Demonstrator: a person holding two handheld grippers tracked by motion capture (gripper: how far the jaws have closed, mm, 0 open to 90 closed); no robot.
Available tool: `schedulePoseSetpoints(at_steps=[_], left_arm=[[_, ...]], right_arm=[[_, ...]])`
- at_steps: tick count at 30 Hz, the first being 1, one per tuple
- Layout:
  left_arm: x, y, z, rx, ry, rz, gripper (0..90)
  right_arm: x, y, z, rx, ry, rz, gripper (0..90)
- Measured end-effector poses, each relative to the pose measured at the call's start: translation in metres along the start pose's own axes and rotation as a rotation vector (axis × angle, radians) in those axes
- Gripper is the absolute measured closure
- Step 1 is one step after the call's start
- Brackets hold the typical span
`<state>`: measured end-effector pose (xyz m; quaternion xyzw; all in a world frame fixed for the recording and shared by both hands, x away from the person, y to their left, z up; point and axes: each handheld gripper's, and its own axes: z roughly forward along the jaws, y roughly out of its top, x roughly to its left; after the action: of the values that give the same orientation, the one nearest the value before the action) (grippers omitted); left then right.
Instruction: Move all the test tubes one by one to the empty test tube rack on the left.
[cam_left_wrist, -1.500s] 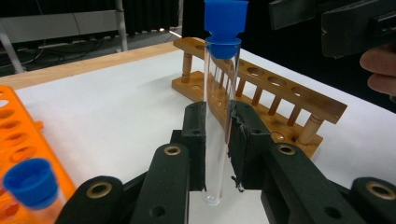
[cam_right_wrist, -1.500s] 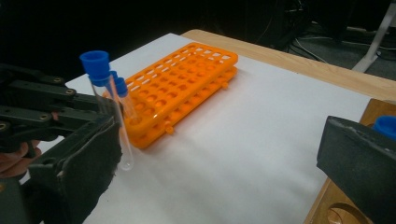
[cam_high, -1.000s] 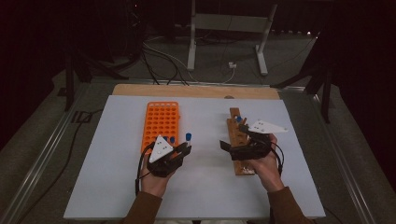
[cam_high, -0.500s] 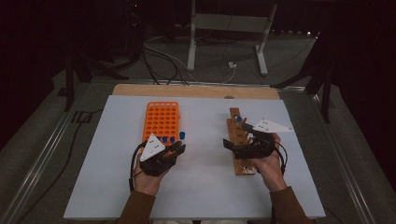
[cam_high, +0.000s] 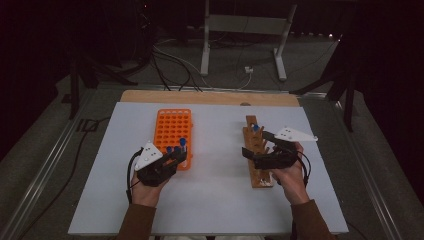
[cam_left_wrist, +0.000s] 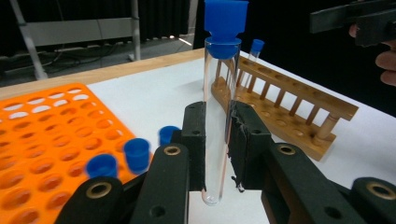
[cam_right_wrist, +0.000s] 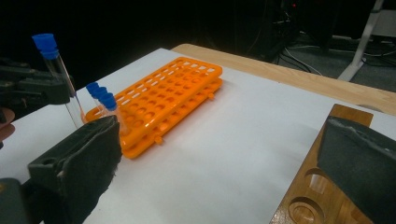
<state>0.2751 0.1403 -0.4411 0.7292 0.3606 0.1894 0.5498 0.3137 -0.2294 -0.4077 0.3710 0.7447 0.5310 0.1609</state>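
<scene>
Clear glass test tube with blue cap (cam_left_wrist: 218, 93) standing upright, clamped in left gripper (cam_left_wrist: 215, 140) beside orange plastic rack's (cam_high: 173, 131) near right corner. Hovering over brown wooden rack (cam_high: 256, 156) toward white table's (cam_high: 215, 200) right edge: right gripper (cam_right_wrist: 224, 158), spread wide, gripping nothing.

My left gripper (cam_left_wrist: 215, 140) hides the middle of the clear tube (cam_left_wrist: 218, 116) behind its pads; the blue cap (cam_left_wrist: 226, 21) is cut by the top edge. Three capped tubes (cam_left_wrist: 135, 156) in the orange rack (cam_left_wrist: 42, 140) are blurred. In the right gripper view, my right gripper's (cam_right_wrist: 224, 168) far pad and the wooden rack (cam_right_wrist: 327, 186) run off the frame. From above, the rack holes are too small to count.
</scene>
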Motion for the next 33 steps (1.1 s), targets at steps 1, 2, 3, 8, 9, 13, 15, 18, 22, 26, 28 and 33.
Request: schedulePoseSetpoints(at_steps=[1, 2, 3, 8, 9, 13, 15, 18, 22, 26, 28, 33], left_arm=[[0.002, 0.0, -0.001, -0.004, 0.005, -0.004, 78.3], [0.004, 0.0, -0.003, -0.004, 0.012, -0.006, 78.3], [0.005, 0.0, -0.004, -0.007, 0.019, -0.009, 78.3], [0.013, -0.002, -0.011, -0.017, 0.054, -0.02, 78.3], [0.015, -0.002, -0.012, -0.018, 0.059, -0.022, 78.3], [0.019, -0.004, -0.015, -0.023, 0.079, -0.022, 78.3], [0.021, -0.004, -0.017, -0.025, 0.089, -0.022, 78.3], [0.024, -0.005, -0.02, -0.032, 0.106, -0.026, 78.3], [0.029, -0.009, -0.022, -0.048, 0.133, -0.035, 78.2], [0.033, -0.012, -0.023, -0.055, 0.159, -0.039, 78.2], [0.035, -0.014, -0.023, -0.06, 0.167, -0.037, 78.2], [0.04, -0.021, -0.019, -0.055, 0.183, -0.037, 78.2]], right_arm=[[0.0, 0.0, 0.0, 0.001, -0.001, 0.0, 0.1], [0.0, 0.0, 0.0, 0.001, -0.001, -0.001, 0.1], [0.0, 0.0, 0.0, 0.001, -0.002, 0.002, 0.1], [-0.001, 0.0, -0.001, -0.003, -0.002, 0.0, 0.1], [-0.001, 0.0, -0.001, -0.003, -0.003, 0.0, 0.1], [0.0, 0.0, -0.001, -0.002, -0.003, 0.0, 0.1], [-0.001, 0.0, -0.002, -0.002, -0.003, 0.001, 0.1], [-0.001, 0.0, -0.002, -0.004, -0.004, 0.002, 0.1], [-0.001, 0.0, -0.002, -0.006, -0.003, 0.001, 0.1], [-0.001, 0.001, -0.002, -0.006, -0.003, 0.001, 0.1], [-0.001, 0.001, -0.002, -0.007, -0.003, 0.002, 0.1], [0.0, 0.001, -0.002, -0.01, -0.001, 0.001, 0.1]])
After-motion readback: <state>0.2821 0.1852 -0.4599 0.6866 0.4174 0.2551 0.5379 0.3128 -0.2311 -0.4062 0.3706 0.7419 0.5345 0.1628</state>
